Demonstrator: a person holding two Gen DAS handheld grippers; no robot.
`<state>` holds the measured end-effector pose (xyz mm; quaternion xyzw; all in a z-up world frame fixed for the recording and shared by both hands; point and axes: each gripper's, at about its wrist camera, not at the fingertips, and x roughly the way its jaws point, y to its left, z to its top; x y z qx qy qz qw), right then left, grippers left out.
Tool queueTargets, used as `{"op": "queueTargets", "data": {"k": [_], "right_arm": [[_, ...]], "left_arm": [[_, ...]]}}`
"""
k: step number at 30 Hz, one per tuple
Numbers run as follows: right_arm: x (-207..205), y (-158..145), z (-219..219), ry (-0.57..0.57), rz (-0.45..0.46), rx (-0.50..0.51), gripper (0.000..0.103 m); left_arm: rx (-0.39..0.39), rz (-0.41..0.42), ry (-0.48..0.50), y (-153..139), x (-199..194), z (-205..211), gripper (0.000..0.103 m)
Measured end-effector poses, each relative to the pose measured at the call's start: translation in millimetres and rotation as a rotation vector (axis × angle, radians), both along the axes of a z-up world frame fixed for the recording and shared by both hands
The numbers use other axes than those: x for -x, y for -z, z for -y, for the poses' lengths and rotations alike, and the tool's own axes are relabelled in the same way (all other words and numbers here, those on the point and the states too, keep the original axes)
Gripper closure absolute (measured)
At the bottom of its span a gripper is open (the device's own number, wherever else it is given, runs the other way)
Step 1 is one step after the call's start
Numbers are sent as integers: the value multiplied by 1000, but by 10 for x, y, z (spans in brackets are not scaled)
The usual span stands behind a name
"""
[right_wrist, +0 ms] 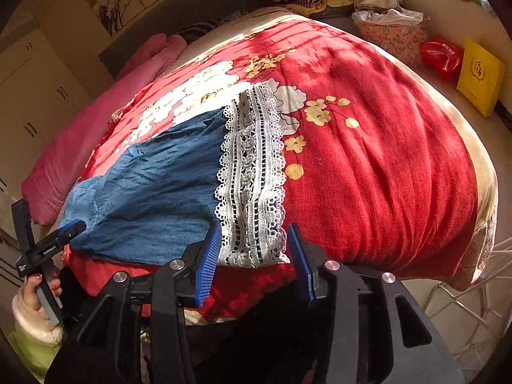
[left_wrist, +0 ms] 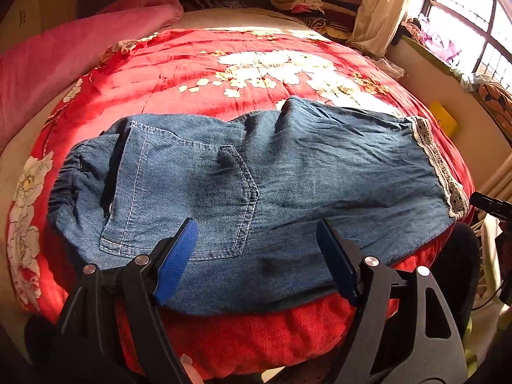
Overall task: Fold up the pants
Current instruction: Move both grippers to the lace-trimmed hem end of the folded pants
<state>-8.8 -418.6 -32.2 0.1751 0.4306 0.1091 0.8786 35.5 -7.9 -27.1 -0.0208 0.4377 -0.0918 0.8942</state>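
The blue denim pants (left_wrist: 256, 172) with white stitching lie flat on a red quilt with white and yellow flower print (left_wrist: 179, 64), which covers the bed. The pants are folded lengthwise, w/ a back pocket (left_wrist: 179, 198) facing up on the left part and a white lace hem band (right_wrist: 252, 176) at the right end. Their near edge runs along the near side of the quilt.

The left gripper (left_wrist: 256, 243), black w/ blue ribbed pads, hovers over the near edge of the pants, just beside the pocket. Its jaws stand wide apart and nothing is pinched between them; the denim is only seen below the gap. In the right wrist view a hand (right_wrist: 35, 291) w/ a cream fluffy cuff holds this tool by its handle.

The right gripper (right_wrist: 254, 243), same kind, is at the lace end. Its jaws are released: both pads stand apart from the lace band, one on each side of its near corner, and the cloth lies loose on the quilt.

A pink folded blanket (left_wrist: 64, 64) lies at the far left side of the bed. Near the window side are a yellow flat box (right_wrist: 480, 76) and a red plastic bag (right_wrist: 443, 56), approx. side by side.
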Motion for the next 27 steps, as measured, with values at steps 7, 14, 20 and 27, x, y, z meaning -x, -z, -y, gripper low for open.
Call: {"op": "queueTargets", "data": {"k": [7,14,20,27], "right_arm": [[58,-143,-31,7,39,-11,49],[91,-208,-27,22,64,-33,39],[94,-167,-39,24,64,-65,32],[88,-38,-55,11,46,-110,27]], "left_arm": [[14,24,19,-145,44,84,27],[29,51,54,-301,24,231,21],[3,75,117,-448,-144,531,18],[-48,133,231,-657,-412,1126,12]]}}
